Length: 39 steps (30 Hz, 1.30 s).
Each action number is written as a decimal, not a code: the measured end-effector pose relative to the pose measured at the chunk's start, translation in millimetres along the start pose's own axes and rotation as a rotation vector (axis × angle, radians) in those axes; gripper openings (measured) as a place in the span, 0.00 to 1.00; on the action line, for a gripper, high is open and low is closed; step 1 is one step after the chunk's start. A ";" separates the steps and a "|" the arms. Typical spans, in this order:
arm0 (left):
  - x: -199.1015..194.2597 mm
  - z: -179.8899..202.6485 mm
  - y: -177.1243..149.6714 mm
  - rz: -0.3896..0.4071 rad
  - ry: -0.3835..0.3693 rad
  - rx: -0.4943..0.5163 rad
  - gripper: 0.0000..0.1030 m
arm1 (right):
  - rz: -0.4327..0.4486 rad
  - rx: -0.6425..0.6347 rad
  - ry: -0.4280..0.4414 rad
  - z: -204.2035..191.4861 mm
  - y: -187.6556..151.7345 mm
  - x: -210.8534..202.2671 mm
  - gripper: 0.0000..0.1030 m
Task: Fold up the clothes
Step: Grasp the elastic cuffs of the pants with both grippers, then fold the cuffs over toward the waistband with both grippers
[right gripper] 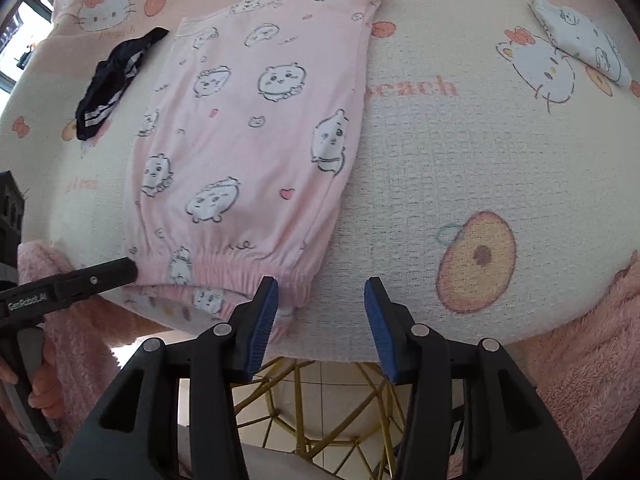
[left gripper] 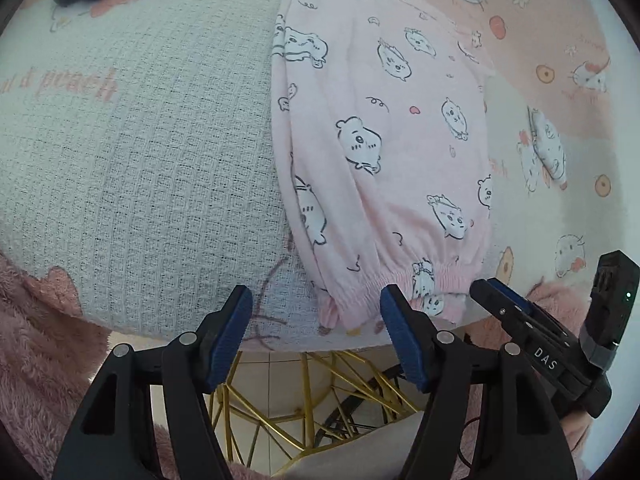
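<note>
- While both tools are held at the table's near edge, left gripper [left gripper: 316,334] jaws are spread wide, nothing gripped.
- Right gripper [right gripper: 320,320] jaws likewise spread, empty, just beside the elastic waistband [right gripper: 240,270].
- Pink pajama pants [right gripper: 252,128] are laid folded on the tablecloth [right gripper: 460,168], w/ dark striped garment [right gripper: 108,84] beyond at left.

table: cartoon-cat cloth [right gripper: 460,168] | base: gold wire frame [right gripper: 320,412] | floor: pale tiles [left gripper: 288,372] | window [right gripper: 16,40] upper left
</note>
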<state>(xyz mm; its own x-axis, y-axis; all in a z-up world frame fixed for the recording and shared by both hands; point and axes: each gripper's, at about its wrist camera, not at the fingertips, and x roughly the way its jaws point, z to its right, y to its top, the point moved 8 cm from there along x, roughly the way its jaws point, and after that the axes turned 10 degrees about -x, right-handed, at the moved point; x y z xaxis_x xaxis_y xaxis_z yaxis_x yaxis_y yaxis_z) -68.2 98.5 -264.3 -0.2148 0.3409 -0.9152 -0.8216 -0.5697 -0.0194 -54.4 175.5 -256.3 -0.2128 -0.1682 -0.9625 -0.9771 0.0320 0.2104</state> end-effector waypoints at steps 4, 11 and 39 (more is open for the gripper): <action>2.6 0.3 0.4 0.021 -0.019 -0.018 0.67 | -0.005 0.059 0.118 -1.0 0.2 7.5 0.46; 18.1 12.2 7.0 0.031 -0.031 -0.015 0.30 | 0.013 -0.029 0.131 -26.6 0.3 11.3 0.41; -17.1 -1.7 -8.3 -0.004 -0.124 -0.030 0.18 | -0.012 -0.063 0.232 -24.3 -44.9 -37.3 0.12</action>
<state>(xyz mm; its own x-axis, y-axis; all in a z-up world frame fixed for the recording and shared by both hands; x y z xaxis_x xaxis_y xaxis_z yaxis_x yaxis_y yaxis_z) -56.9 96.1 -249.2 -0.2767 0.4324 -0.8582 -0.8069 -0.5895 -0.0369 -2.5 156.4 -225.7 -0.1872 -0.3905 -0.9014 -0.9757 -0.0321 0.2165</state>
